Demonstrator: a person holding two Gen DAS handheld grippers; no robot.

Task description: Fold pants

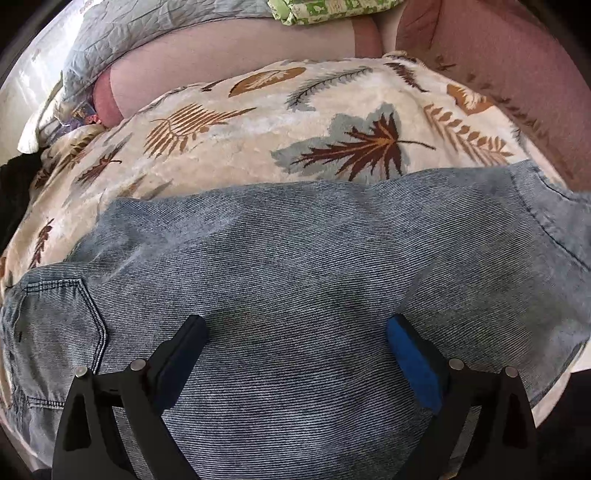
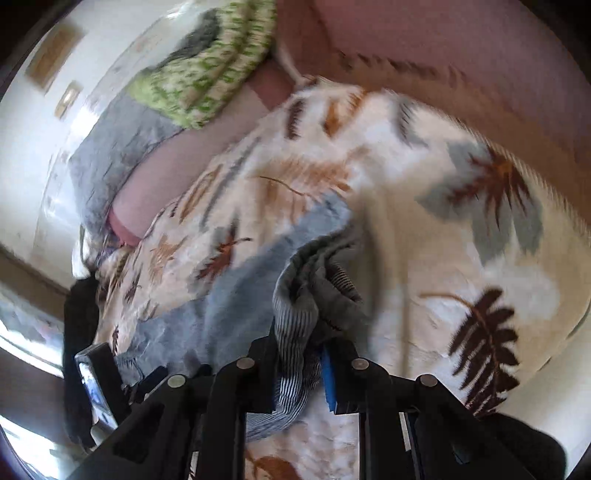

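Light blue denim pants [image 1: 295, 266] lie spread across a cream leaf-print blanket [image 1: 258, 122], with a stitched pocket at the left. My left gripper [image 1: 297, 328] is open just above the denim, its fingers wide apart and holding nothing. In the right wrist view my right gripper [image 2: 301, 358] is shut on a bunched end of the pants [image 2: 295, 314], lifted off the blanket [image 2: 424, 258]. The rest of the denim trails to the lower left. This view is blurred by motion.
A pink sofa back [image 1: 498, 62] rises behind the blanket. A grey quilted pillow [image 1: 147, 33] and a green patterned cushion [image 1: 325, 11] sit at the far side. A black item [image 2: 79, 332] lies at the blanket's left edge.
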